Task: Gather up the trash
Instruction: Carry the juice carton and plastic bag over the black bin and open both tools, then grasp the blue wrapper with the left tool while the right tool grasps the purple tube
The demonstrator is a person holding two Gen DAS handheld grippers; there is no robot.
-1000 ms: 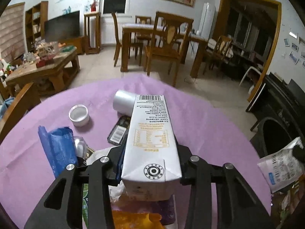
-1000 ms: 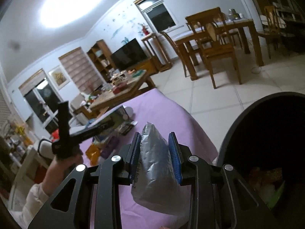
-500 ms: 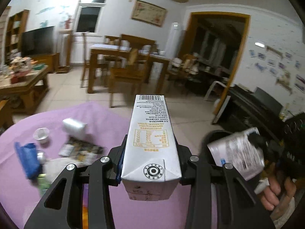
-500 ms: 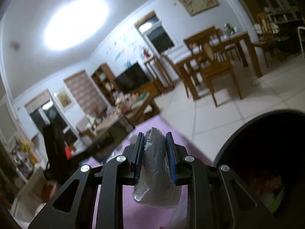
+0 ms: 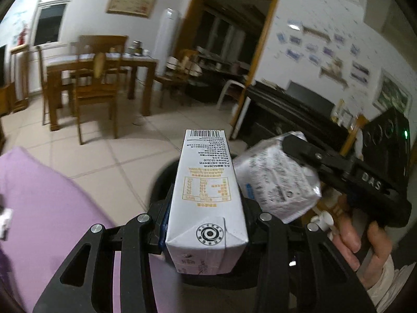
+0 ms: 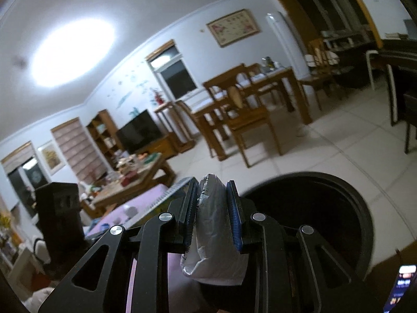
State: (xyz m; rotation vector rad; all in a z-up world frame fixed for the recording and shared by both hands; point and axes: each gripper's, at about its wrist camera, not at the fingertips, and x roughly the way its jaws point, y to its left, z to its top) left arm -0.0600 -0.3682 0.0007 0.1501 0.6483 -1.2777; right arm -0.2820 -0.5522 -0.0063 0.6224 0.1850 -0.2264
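Looking along the left gripper point(image 5: 206, 224), I am seeing its jaws clamped on the sides of a white milk carton point(image 5: 206, 195), which is lying lengthwise between them with its barcode end pointing away. The carton is hanging over the near rim of the black trash bin point(image 5: 161, 180), which is standing on the tiled floor just past the edge of the purple table point(image 5: 47, 203). Just right of the carton, a hand point(image 5: 362, 237) is carrying the right gripper, which is pinching a crumpled silver pouch point(image 5: 276, 180) above the same bin. The two loads are sitting very near each other, so I would judge that the carton should be let go first or shifted away from the pouch, with the jaws parting only once its whole length is inside the rim.

Looking along the right gripper point(image 6: 212, 208), I am seeing its blue-padded jaws squeezed nearly together on the pouch point(image 6: 212, 234), whose lower end is drooping below them. The bin's mouth point(image 6: 312, 208) is gaping wide just right of the pouch, with bare floor beyond it. The table is lying left of the bin. Nudging the pouch rightward over that mouth looks to me like the safest release, since it could otherwise drop onto the near rim.
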